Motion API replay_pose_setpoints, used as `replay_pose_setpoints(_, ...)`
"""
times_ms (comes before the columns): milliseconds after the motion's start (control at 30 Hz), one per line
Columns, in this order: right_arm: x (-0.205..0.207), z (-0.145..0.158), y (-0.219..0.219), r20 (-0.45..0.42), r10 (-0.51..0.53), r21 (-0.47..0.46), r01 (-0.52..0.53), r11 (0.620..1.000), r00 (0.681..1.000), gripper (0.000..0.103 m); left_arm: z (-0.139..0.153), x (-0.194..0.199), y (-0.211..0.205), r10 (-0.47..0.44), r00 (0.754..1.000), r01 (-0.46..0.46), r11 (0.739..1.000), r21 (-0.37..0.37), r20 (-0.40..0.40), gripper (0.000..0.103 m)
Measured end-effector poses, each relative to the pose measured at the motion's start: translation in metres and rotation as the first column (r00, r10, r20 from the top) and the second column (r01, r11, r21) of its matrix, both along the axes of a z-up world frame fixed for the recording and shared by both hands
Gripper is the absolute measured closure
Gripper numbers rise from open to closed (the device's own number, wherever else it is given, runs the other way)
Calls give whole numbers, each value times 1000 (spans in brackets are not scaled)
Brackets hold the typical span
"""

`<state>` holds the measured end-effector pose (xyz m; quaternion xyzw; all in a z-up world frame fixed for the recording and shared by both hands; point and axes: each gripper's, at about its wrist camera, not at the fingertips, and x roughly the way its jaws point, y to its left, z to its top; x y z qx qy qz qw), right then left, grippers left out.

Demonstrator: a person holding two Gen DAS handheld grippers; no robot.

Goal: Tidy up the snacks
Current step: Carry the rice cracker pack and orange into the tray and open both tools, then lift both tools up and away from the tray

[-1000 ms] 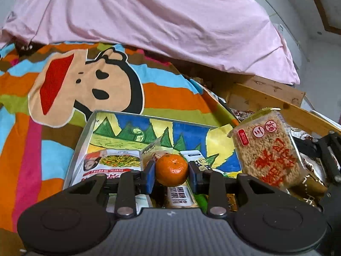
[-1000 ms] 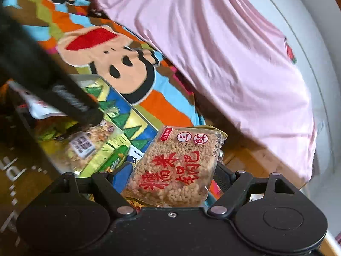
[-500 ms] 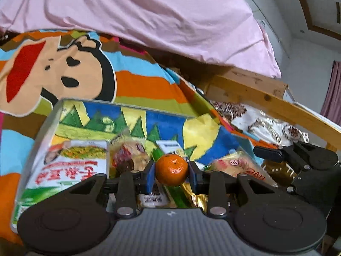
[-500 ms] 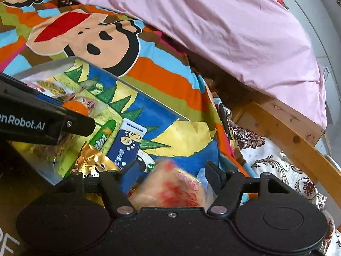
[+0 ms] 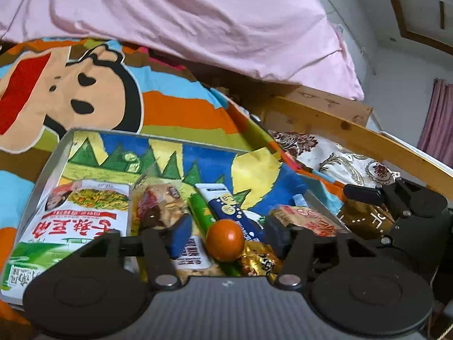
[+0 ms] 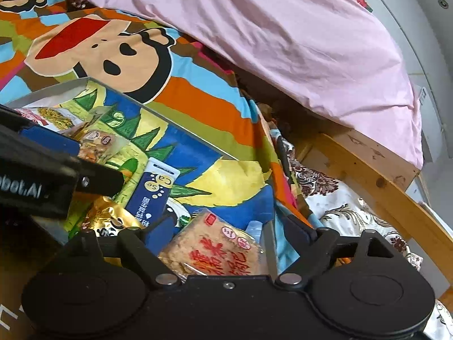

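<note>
Two grippers are working over one metal tray (image 5: 48,170) that is sitting on a striped cartoon blanket (image 5: 175,107). Listing left to right in the left wrist view: a white-and-green noodle packet (image 5: 73,226) is lying at the tray's left side; a clear nut bar (image 5: 158,206) beside it; a green stick pack (image 5: 201,212); a blue tablet tube (image 5: 226,201). Left gripper (image 5: 225,232) is standing spread wide, the mandarin (image 5: 225,240) sitting loose between the fingers, touching neither. Rice cracker pack (image 6: 215,252) is lying at the tray's right edge between the right gripper (image 6: 226,226) fingers, also spread wide, gripping nothing.
</note>
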<state>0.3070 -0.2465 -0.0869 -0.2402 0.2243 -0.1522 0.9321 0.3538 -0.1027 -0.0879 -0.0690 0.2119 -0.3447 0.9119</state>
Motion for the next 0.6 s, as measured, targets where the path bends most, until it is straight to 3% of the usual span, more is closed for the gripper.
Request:
replay_pose_setpoints(133,-3,4,-4,6,-23,2,23,1000,1000,13,0,-4,-1,5,1000,-5,1000,6,20,34)
replay_pose_setpoints(467,-21,30,-13,72,-84,90,77,993,994,4,22,-19,15,143,989,-142,989,-50,28,4)
replay_pose_setpoints(600,-37,48,-11,119,-71,127,55,990,990,1,33,-27,21,194,981,-194,980,-35,17,3)
